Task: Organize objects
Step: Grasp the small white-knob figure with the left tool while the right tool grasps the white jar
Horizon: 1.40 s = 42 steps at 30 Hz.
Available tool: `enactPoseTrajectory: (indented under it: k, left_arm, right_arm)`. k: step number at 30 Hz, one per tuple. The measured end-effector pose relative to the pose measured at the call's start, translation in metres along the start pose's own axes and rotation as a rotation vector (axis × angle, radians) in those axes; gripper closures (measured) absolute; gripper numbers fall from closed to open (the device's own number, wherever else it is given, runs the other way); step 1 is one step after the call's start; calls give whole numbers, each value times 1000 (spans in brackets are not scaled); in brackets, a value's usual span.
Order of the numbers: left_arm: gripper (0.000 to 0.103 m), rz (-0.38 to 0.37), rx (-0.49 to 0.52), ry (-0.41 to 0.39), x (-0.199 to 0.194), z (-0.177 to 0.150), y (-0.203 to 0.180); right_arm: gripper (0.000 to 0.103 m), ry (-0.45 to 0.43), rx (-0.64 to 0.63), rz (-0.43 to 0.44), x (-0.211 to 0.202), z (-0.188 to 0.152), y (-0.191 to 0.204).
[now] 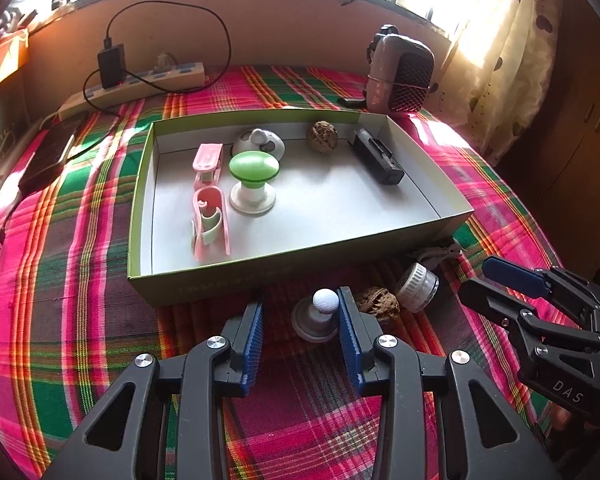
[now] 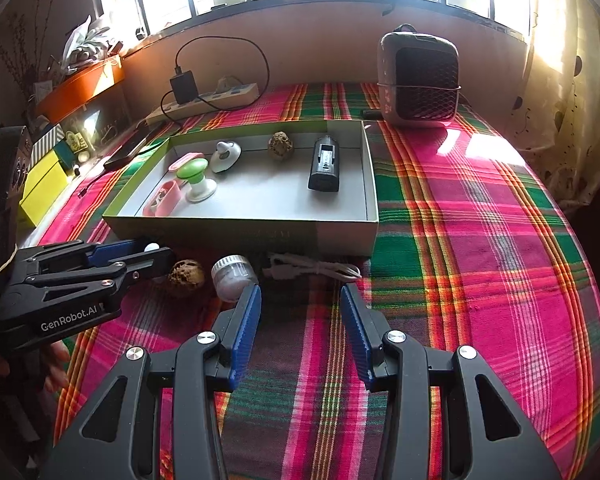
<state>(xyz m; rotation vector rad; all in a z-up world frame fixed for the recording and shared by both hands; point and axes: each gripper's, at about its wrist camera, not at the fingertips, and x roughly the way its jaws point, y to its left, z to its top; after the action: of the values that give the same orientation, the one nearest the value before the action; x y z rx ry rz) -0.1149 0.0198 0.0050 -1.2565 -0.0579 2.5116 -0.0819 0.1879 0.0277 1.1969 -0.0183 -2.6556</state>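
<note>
Left wrist view looks down past the left gripper (image 1: pixel 302 312), whose blue-padded jaws stand apart and grasp nothing; a small grey suction-cup stand with a white ball top (image 1: pixel 320 314) sits between the tips, the ball just beside the right-hand pad. Whether they touch I cannot tell. Just to its right on the pink, green and orange plaid cloth (image 1: pixel 60 280) lie a wrinkled brown walnut shell (image 1: pixel 377 303) and a clear little jar with a white ribbed lid (image 1: pixel 416 287), tipped on its side. The right gripper (image 2: pixel 300 298) is released too, jaws wide over bare cloth, near the jar and a coiled white cable (image 2: pixel 316 269).

Beyond them lies a shallow green cardboard box with a grey floor (image 1: pixel 140 240). In it are two pink plastic clips (image 1: pixel 211 216) at the left, a green-topped white knob (image 1: pixel 253 180) beside them, a white rounded gadget (image 1: pixel 259 141) behind, a second brown walnut (image 1: pixel 320 131) at the back wall, and a black rectangular battery pack (image 1: pixel 376 156) at the right.

Farther off stand a grey mesh-fronted heater (image 2: pixel 420 80) and a cream power strip (image 2: pixel 208 100).
</note>
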Motion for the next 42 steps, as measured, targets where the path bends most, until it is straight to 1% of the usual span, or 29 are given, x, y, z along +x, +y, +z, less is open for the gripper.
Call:
enactPoseTrajectory:
  k: [9,16,19,24,33,36,40,42]
  left_arm:
    - [70,14,-7,-3,-2,-3,2]
    - [70,28,-22,-7,-7,-7,14]
    - [70,59,-22,-5,-7,-10,19]
    - [70,39,-36,-13,-8,-11,24]
    - [70,41,-33,-12,-8,-11,24]
    - [70,5,-53,-10,-7,-10,25]
    - [70,4,-55,-14,-7,-8,22]
    - [70,15,-52,-4,-5,-6,20]
  right_arm:
    - [60,2,-46,32,5,3,18]
    - [60,7,-112,22,13,5,33]
    - [60,10,-140,14,18,7,39]
    - [60,20,-157,14,26,8,42]
    - [60,33,-176,3,31,7,44]
    - [60,33,-187,1,32,7,46]
    - [60,26,-177,5,30,7,45]
    - [64,25,-169,7,30,7,44]
